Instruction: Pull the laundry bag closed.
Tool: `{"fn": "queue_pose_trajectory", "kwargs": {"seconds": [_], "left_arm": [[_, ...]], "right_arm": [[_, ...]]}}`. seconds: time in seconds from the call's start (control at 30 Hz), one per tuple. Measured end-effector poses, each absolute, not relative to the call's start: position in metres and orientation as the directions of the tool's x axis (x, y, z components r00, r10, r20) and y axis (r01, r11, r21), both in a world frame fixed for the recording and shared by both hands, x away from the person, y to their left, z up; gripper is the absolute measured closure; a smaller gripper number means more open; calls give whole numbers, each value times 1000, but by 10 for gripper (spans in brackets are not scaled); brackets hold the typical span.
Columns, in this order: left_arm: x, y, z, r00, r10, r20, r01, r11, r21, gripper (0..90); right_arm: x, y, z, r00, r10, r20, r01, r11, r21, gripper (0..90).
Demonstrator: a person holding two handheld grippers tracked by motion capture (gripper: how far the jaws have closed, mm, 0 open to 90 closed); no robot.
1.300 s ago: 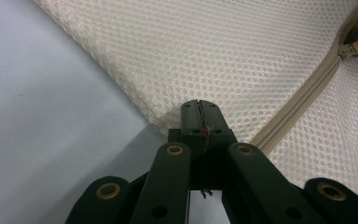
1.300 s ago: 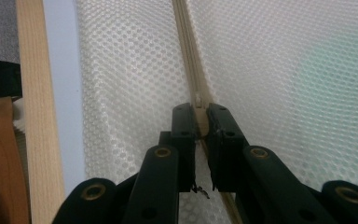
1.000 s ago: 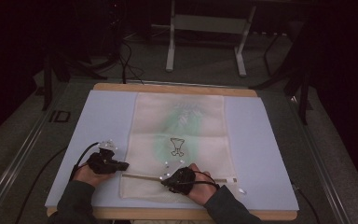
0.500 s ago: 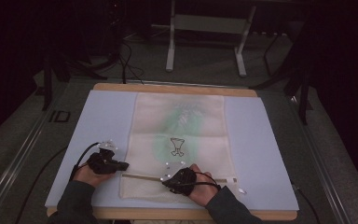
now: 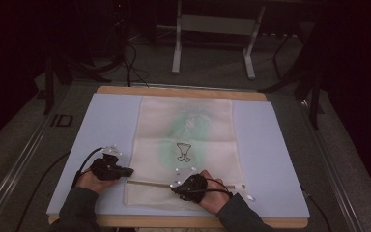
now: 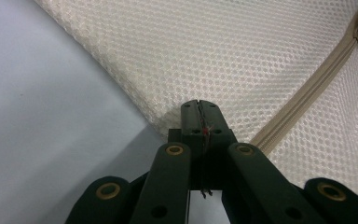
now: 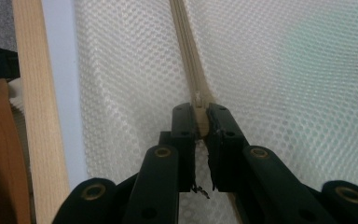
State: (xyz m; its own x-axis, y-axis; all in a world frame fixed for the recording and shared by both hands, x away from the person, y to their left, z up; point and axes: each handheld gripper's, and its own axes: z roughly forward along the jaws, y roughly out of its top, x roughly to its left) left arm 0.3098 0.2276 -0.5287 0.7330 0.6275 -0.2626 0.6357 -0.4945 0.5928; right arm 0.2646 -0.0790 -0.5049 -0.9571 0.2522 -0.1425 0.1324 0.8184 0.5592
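A cream mesh bag (image 5: 188,140) with a green blur and a small brown drawing lies flat on the pale blue mat (image 5: 111,121). Its zipper (image 5: 149,182) runs along the near edge. My left gripper (image 5: 128,171) is at the bag's near left edge; in the left gripper view it (image 6: 199,109) is shut on the mesh edge (image 6: 168,126), with the zipper (image 6: 307,88) passing to the right. My right gripper (image 5: 174,183) sits on the zipper line, and in the right gripper view it (image 7: 201,116) is shut on the beige zipper pull (image 7: 201,122), with the zipper tape (image 7: 186,46) running ahead.
The mat lies on a wooden tabletop (image 5: 174,90), whose near edge (image 7: 37,116) is close to my right gripper. A metal stand (image 5: 212,43) and cables are on the floor beyond the table. Small clear bits (image 5: 249,196) lie by the bag's near right corner.
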Motion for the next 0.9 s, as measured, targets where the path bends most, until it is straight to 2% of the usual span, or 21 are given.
{"fn": "queue_pose_trajectory", "kwargs": {"seconds": [0.9], "left_arm": [[310,227,-529,731,630,-263,637,-492,593,900]], "right_arm": [[266,-105,-510,-948,294,-124,178,810,558,823]]}}
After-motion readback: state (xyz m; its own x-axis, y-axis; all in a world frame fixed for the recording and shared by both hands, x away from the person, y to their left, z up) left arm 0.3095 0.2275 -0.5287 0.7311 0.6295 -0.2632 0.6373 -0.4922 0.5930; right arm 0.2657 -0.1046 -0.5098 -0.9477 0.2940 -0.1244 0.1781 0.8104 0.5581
